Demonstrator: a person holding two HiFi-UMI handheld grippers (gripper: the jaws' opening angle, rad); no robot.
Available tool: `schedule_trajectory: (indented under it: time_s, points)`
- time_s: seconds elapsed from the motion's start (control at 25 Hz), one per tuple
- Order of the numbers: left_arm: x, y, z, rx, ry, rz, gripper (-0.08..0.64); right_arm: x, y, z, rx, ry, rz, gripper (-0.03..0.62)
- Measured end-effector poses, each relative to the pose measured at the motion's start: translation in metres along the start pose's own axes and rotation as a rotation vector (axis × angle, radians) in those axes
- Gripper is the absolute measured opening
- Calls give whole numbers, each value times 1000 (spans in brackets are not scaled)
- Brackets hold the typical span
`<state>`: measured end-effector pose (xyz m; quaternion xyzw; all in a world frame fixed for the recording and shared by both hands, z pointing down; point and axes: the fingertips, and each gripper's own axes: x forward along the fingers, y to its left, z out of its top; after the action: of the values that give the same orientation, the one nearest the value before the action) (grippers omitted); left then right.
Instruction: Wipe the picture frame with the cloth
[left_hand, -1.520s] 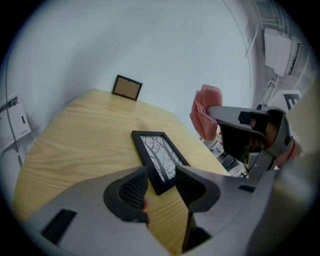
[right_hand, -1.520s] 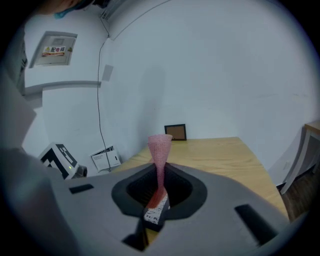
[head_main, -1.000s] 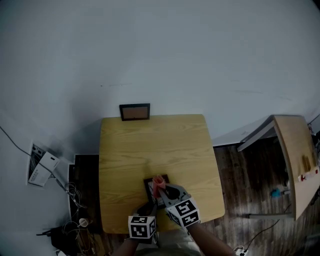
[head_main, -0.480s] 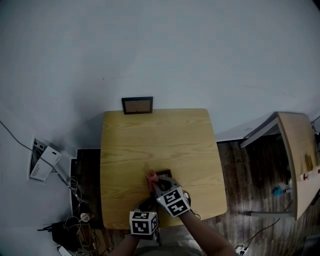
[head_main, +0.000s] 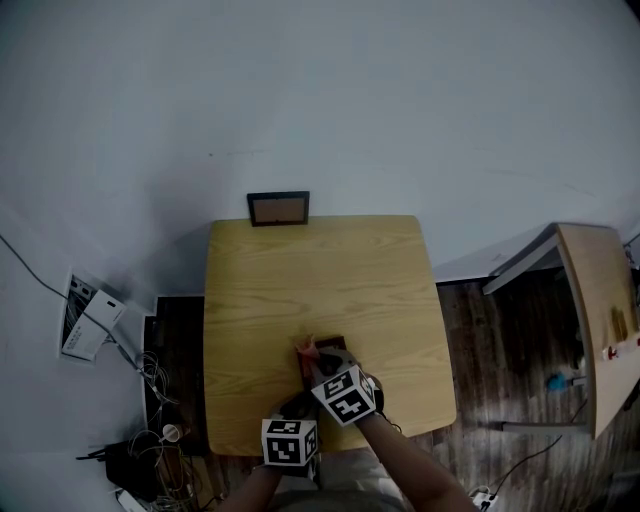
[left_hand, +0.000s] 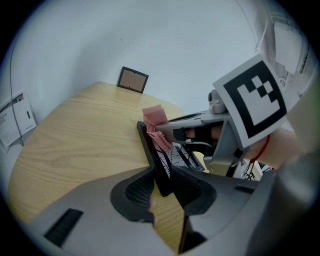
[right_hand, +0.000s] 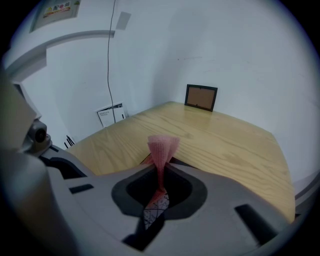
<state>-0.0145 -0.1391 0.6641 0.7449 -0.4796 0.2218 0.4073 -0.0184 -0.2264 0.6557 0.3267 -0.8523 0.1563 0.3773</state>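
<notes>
1. Two grey handheld grippers are meeting over the near edge of a light wooden table (head_main: 320, 280).
2. The left gripper (left_hand: 162, 181) is clamping its jaws on the lower end of a small black picture frame (left_hand: 159, 150) with a black-and-white print, holding it tilted up on edge above the tabletop.
3. The right gripper (right_hand: 159, 186) is pinching its jaws together on a pink mesh cloth (right_hand: 161, 147), whose free end is fanning out just past the fingertips.
4. In the left gripper view, the cloth is pressing against the upper, far end of the held picture frame, touching it.
5. Beyond both grippers, a second frame (head_main: 279, 208), dark-rimmed with a brown panel, is standing upright at the table's far edge against the white wall (head_main: 330, 90), well apart from the held one.
</notes>
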Motion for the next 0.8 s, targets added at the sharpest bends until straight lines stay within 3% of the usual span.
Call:
schedule_trajectory:
  time_s: [0.8]
  points:
    - [0, -1, 0, -4, -7, 11, 89, -23, -39, -25, 4, 44, -114, 18]
